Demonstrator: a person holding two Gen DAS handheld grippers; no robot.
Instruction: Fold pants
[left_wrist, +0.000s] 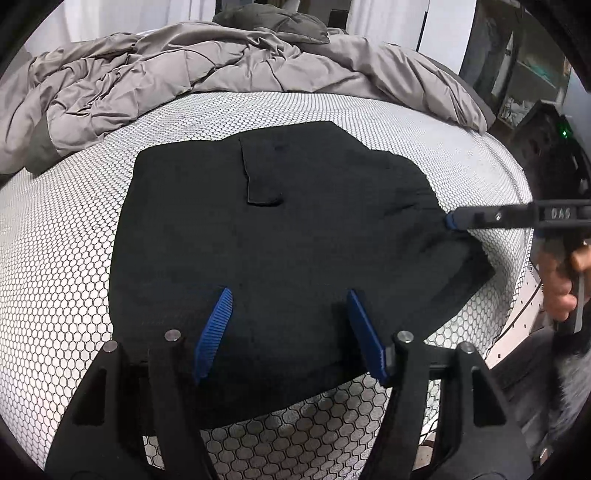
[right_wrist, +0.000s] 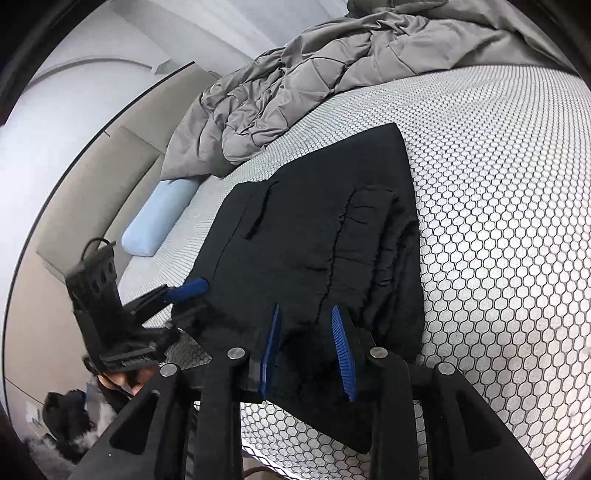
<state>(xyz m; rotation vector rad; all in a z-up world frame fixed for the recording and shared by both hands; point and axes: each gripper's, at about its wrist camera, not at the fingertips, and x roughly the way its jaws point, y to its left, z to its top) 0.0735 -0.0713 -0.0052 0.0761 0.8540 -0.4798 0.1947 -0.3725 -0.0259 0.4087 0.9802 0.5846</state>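
Black pants (left_wrist: 277, 229) lie folded into a compact, roughly square stack on the honeycomb-patterned mattress (left_wrist: 74, 240). My left gripper (left_wrist: 289, 291) hovers open over the stack's near edge, its blue pads wide apart and pinching nothing. At the stack's right edge my right gripper (left_wrist: 451, 220) comes in side-on, its tip at the fabric. In the right wrist view the right gripper (right_wrist: 305, 308) stands over a corner of the pants (right_wrist: 314, 229), its pads apart and not pressing on the cloth. A blue finger of the left gripper (right_wrist: 188, 288) rests at the stack's left edge.
A crumpled grey comforter (left_wrist: 166, 66) covers the far side of the bed. A light blue pillow (right_wrist: 159, 221) lies by the beige headboard. A hand (left_wrist: 557, 288) holds the right gripper past the mattress edge. Shelves (left_wrist: 528, 74) stand at the far right.
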